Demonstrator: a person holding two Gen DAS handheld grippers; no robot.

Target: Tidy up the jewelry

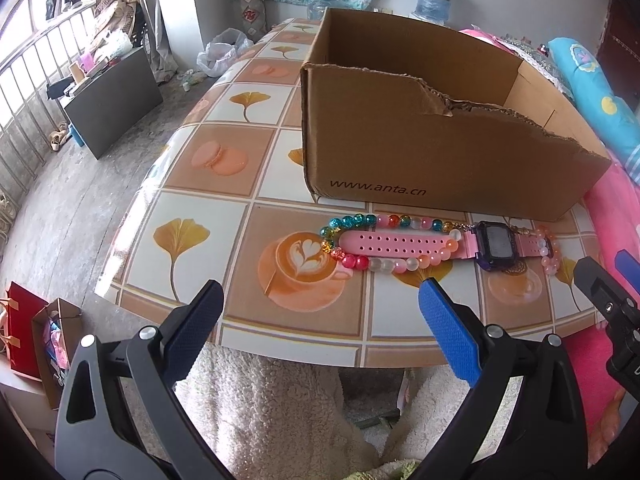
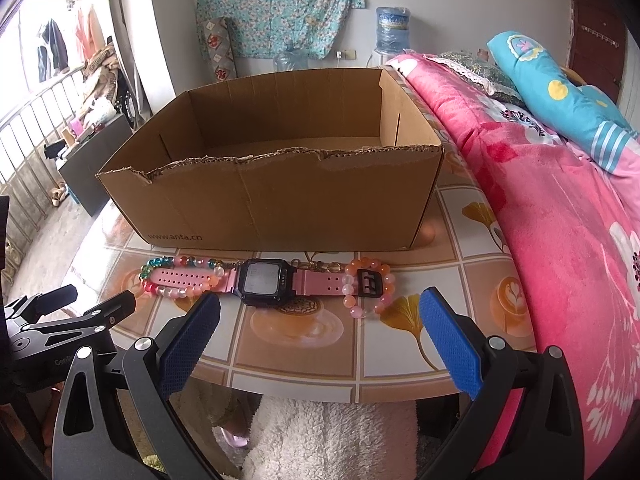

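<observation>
Both my left gripper (image 1: 320, 312) and right gripper (image 2: 320, 320) gape empty; the watch (image 2: 262, 282) at twelve o'clock seems threaded through both bracelets (image 2: 180, 276), so lifting may drag them.

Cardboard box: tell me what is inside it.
In the right wrist view, the visible part of the cardboard box floor is bare, with no jewelry showing. The torn front wall hides the nearest strip of floor, so that part stays unknown.

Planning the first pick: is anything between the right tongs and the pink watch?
Nothing visible. The right tongs are open above bare tablecloth just short of the pink watch. Bead bracelets loop around its strap ends, so they may drag along.
</observation>
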